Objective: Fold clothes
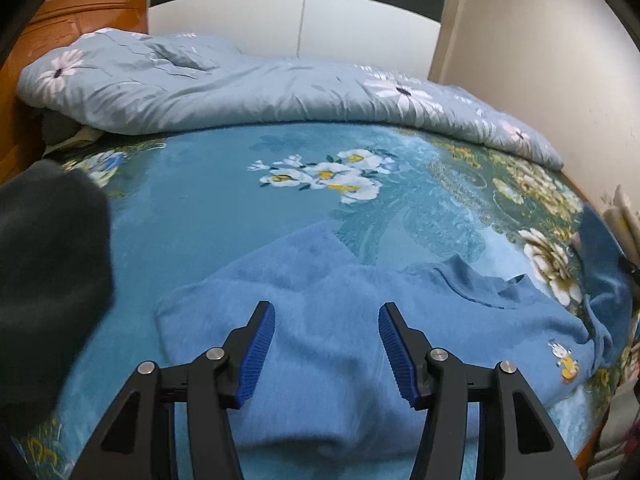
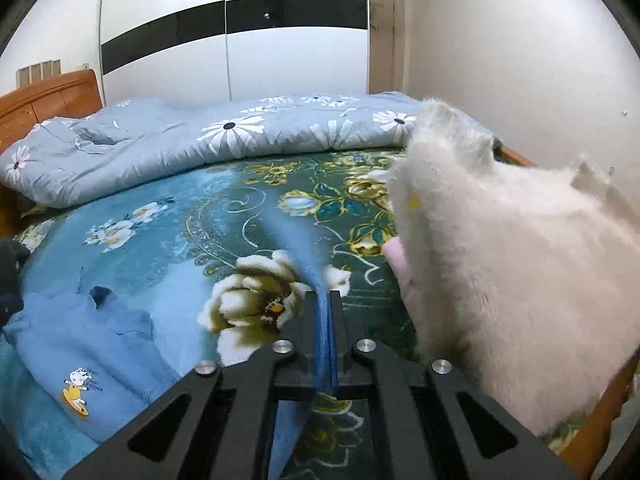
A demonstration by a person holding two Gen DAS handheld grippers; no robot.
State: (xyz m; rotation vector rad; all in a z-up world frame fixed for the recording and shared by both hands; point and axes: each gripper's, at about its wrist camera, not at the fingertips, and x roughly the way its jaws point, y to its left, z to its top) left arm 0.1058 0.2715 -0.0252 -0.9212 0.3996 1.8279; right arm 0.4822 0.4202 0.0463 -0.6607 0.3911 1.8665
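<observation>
A fuzzy blue sweater (image 1: 320, 344) with a small cartoon cow print (image 2: 82, 388) lies rumpled on the floral bed sheet (image 1: 224, 200), beneath the left gripper (image 1: 327, 354), whose jaws gape wide and empty. The right gripper (image 2: 323, 300) has its jaws clamped on the blue sleeve (image 2: 298, 248). A white fluffy garment (image 2: 500, 264) sits right of them.

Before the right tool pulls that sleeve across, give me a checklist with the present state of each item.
1. Right tool shut on the blue sleeve: ok, fabric is pinched between its fingers.
2. Left tool free: ok, open over the blue sweater, holding nothing.
3. Sweater body lying flat: not ok, it is rumpled near the collar and the cartoon print.
4. Path clear of other garments: not ok, a white fluffy garment sits close on the right.
5. Dark garment clear of the sweater: cannot tell, it is blurred at the left edge.
6. How far the sleeve sits in the grip: cannot tell.
</observation>
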